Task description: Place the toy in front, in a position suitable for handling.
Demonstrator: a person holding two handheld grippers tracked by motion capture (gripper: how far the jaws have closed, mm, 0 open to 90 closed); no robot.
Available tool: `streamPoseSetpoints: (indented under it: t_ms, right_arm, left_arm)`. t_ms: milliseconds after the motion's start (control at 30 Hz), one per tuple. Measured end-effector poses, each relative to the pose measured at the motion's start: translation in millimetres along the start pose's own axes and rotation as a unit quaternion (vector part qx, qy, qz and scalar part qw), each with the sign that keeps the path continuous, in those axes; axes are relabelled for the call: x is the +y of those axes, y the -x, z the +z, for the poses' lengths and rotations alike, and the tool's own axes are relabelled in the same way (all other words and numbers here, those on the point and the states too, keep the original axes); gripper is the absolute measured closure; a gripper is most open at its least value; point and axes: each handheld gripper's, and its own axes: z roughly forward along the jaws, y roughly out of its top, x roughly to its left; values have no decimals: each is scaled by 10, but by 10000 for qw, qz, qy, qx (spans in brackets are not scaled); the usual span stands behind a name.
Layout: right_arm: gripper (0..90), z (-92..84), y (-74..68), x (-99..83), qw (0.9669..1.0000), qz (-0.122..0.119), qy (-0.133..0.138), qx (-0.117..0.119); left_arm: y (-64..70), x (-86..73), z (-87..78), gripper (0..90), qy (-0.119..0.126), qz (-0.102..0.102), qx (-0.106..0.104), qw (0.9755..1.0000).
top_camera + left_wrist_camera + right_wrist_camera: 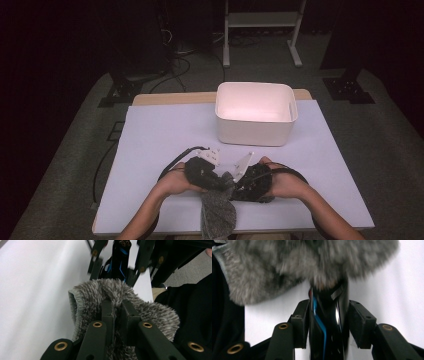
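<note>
A grey fuzzy fabric cover (218, 212) hangs over the table's front edge between my two hands. My left gripper (226, 182) is shut on its upper rim; in the left gripper view the two pads (108, 312) pinch the fuzzy cover (87, 297). My right gripper (239, 185) faces it from the right, shut on a glossy black object with a blue stripe (328, 335). The pads (359, 322) press both sides of that object. Its far end is hidden inside the grey cover (287, 265). The left gripper view shows the black object (117, 262) just beyond the fabric.
A white bin (255, 132) stands at the back right of the white table sheet (160, 135), its inside bare. Cables loop beside both hands. The person's dark clothing (195, 315) is close behind the front edge.
</note>
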Motion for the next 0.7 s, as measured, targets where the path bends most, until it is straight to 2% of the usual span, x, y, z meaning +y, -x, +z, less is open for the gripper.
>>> streamPoseSetpoints:
  t_ms: [100,200,300,367,400,433,500,567,600,667,700]
  right_arm:
    - [558,44,-12,67,9999,-116,-105,25]
    - [564,13,-9,20,10000,-16,-22,-6]
    - [564,-37,13,-44,9997,54,220,-1]
    - [565,-54,23,-56,9992,71,394,-24]
    - [565,-63,23,-44,9987,101,491,-37]
    - [565,-76,28,-24,9981,102,606,-69]
    - [564,-98,49,35,9956,156,927,-47]
    - [564,-105,63,92,9922,155,1230,-121]
    - [563,-105,77,121,9892,180,1449,-114]
    - [563,-114,82,144,9848,255,1714,-95]
    - [563,-119,82,144,9841,228,1760,-97]
  left_arm:
    - [0,-12,-17,827,25,18,-7,10000]
    - [-18,-94,-64,827,161,-97,-3,9998]
    - [-52,-177,-99,827,250,-217,28,9994]
    - [-52,-162,-155,831,309,-161,172,9992]
    - [-46,-133,-195,837,310,-202,209,9991]
    - [-40,-82,-261,837,283,-96,262,9992]
    - [-15,-11,-349,839,244,-46,370,9990]
    - [19,87,-508,842,162,69,528,9984]
    - [34,112,-549,844,162,75,556,9983]
    - [73,166,-615,844,129,173,580,9981]
    - [82,176,-613,844,92,223,586,9980]
